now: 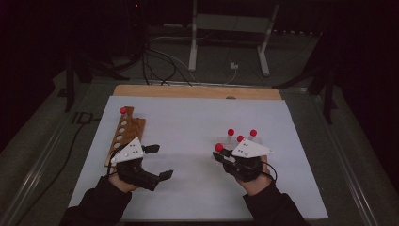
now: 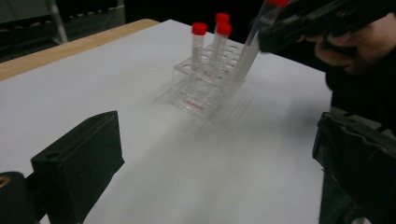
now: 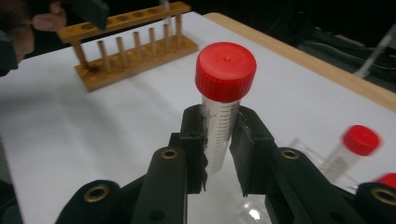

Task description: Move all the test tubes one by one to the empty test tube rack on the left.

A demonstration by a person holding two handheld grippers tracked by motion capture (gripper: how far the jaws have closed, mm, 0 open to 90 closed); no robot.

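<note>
Three capped tubes [image 2: 198,42] standing in clear rack [image 2: 205,81] right; wooden rack [image 1: 126,134] left. Right tongs [image 3: 219,140] clamped on red-capped tube [image 3: 220,126]; left tongs [image 1: 157,162] apart, empty.

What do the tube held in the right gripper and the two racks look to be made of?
Held tube: clear plastic by the look, printed graduations, with a matte red cap likely plastic too.
Far rack: wood, warm brown with dowel posts, seemingly unvarnished.
Near rack: transparent and glossy, probably acrylic; the table shows through it.
</note>
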